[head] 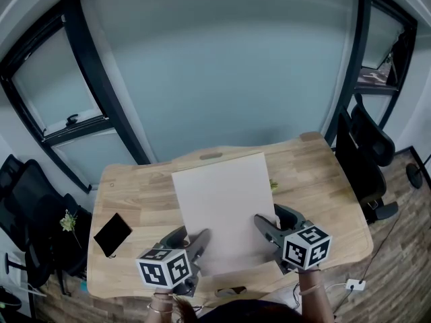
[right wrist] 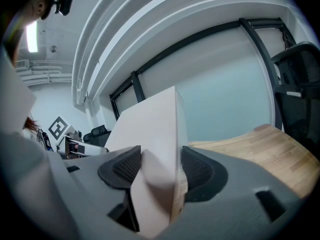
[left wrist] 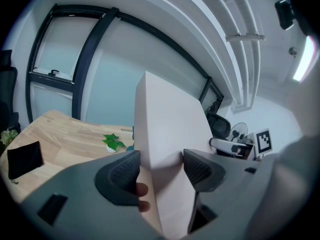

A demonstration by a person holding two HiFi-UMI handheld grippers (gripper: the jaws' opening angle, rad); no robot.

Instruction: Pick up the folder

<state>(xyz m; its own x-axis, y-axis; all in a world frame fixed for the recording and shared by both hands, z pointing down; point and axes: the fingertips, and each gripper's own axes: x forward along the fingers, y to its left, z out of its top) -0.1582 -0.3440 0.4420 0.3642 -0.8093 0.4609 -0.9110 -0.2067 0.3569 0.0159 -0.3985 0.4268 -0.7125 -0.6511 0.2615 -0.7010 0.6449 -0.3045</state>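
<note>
Over the wooden surface, the pale folder is clamped at its near edge by the left claw and right claw, so the lift appears under way; next, raise both claws evenly to prevent sagging or slipping

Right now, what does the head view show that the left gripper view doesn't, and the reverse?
Head view only: the folder's full outline, and the left gripper from above with its marker cube. Left gripper view only: the ceiling light, and the left gripper's pads pressed on the folder's edge. Both: folder, table, flat black item, and the right gripper.
</note>
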